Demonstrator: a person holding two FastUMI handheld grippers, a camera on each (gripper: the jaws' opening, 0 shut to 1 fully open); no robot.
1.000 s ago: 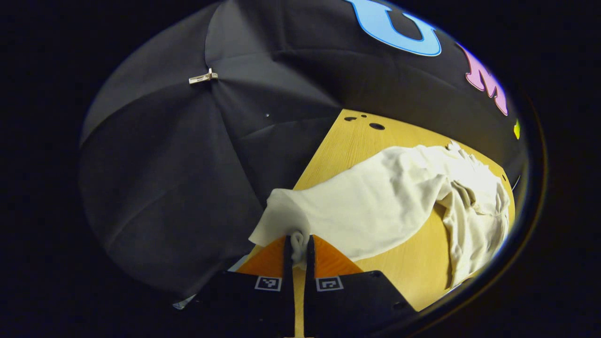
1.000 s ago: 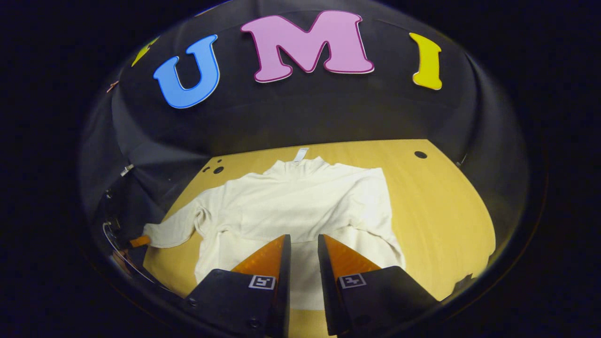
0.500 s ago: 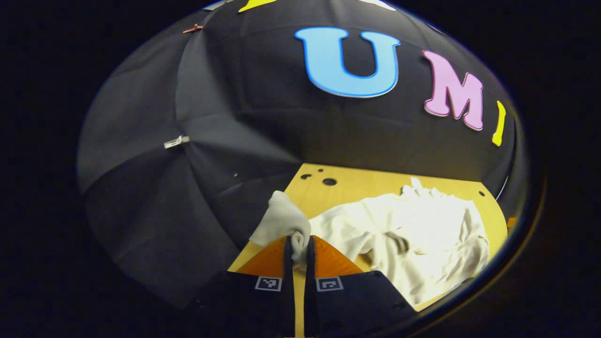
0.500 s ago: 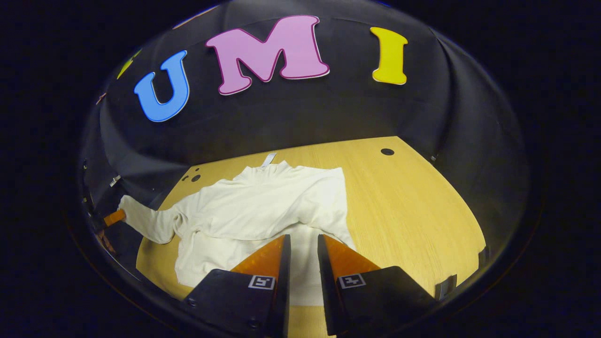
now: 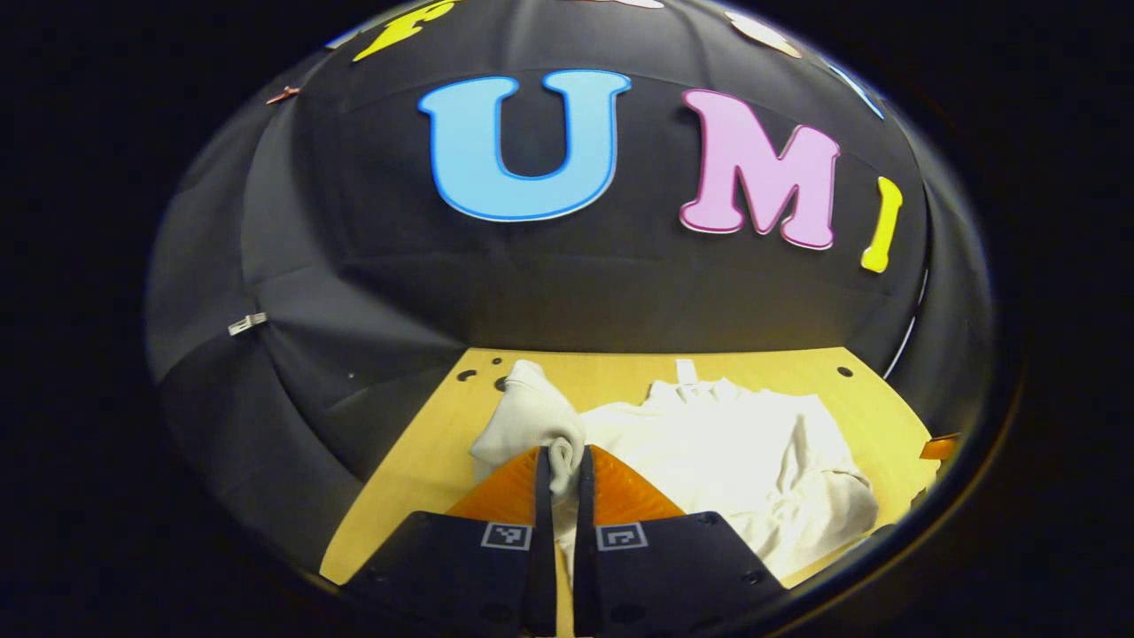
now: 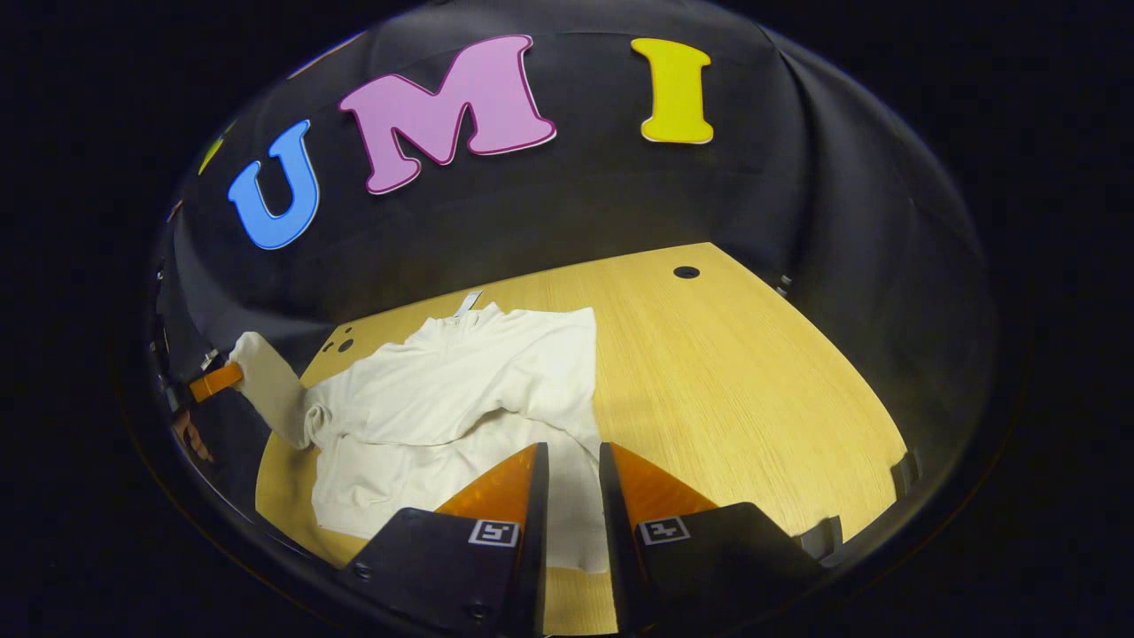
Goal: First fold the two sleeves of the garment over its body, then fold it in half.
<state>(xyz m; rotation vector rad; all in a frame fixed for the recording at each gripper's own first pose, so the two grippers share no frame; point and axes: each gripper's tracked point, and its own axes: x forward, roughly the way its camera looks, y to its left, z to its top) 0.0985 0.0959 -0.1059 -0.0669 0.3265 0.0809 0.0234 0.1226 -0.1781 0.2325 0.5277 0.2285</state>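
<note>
Cream-white long-sleeved garment is spread on the light wooden desk, collar toward the booth's black cloth wall, with its label poking out at the neck. One sleeve is already laid across the body, its fold seen in the right gripper view as a ridge running over the chest. The other sleeve is lifted off the desk and its cuff is pinched between the fingers of the left gripper, which are pressed together on the fabric. In the right gripper view that gripper is seen far off at the left edge, at the sleeve's end. The right gripper is held above the garment's hem, its fingers slightly parted with nothing between them. Small dark holes are set in the desk.
</note>
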